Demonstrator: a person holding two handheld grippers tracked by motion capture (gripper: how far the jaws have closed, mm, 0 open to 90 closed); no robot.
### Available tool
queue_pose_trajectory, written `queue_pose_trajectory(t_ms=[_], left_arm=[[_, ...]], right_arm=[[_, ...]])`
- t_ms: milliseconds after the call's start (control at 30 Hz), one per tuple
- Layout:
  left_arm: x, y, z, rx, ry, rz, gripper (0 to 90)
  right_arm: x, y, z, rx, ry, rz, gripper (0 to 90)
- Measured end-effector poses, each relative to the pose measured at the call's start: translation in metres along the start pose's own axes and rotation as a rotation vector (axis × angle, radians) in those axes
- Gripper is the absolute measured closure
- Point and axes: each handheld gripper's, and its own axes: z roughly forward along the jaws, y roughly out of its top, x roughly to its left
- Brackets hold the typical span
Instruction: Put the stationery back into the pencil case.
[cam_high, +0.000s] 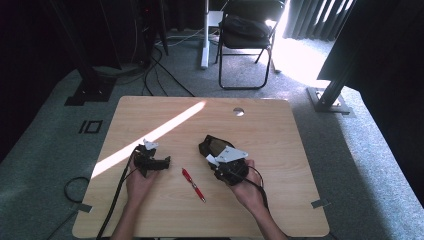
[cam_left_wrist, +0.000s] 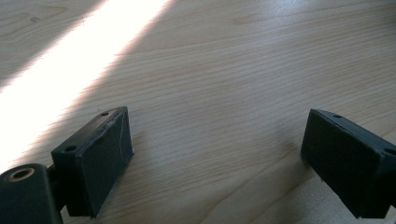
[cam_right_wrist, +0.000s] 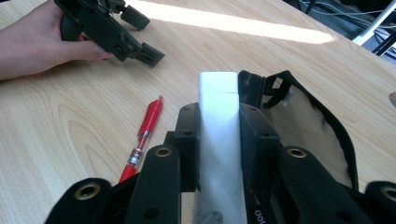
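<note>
My right gripper (cam_right_wrist: 218, 116) is shut on a white flat oblong object (cam_right_wrist: 218, 93), which sticks out past the jaw tips. Just right of it lies an open black pouch (cam_right_wrist: 308, 116) with a zip edge. In the high view the right gripper (cam_high: 212, 161) sits mid-table at the near end of the pouch (cam_high: 216, 143). A red pen (cam_high: 193, 184) lies on the wood between the two hands; it is also at the lower left in the right gripper view (cam_right_wrist: 144, 133). My left gripper (cam_left_wrist: 215, 140) is open over bare wood, low on the table (cam_high: 161, 159).
The wooden table (cam_high: 280, 165) has a round cable hole (cam_high: 238, 111) near its far edge and a bright strip of sunlight (cam_high: 150, 135) across its left half. A black folding chair (cam_high: 247, 30) stands beyond the table. Cables trail off the left front edge.
</note>
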Motion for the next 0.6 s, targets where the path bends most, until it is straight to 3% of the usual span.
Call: queue_pose_trajectory(t_ms=[600], left_arm=[[0.000,0.000,0.000,0.000,0.000,0.000,8.9]], right_arm=[[-0.012,0.001,-0.007,-0.020,-0.028,0.024,71.2]])
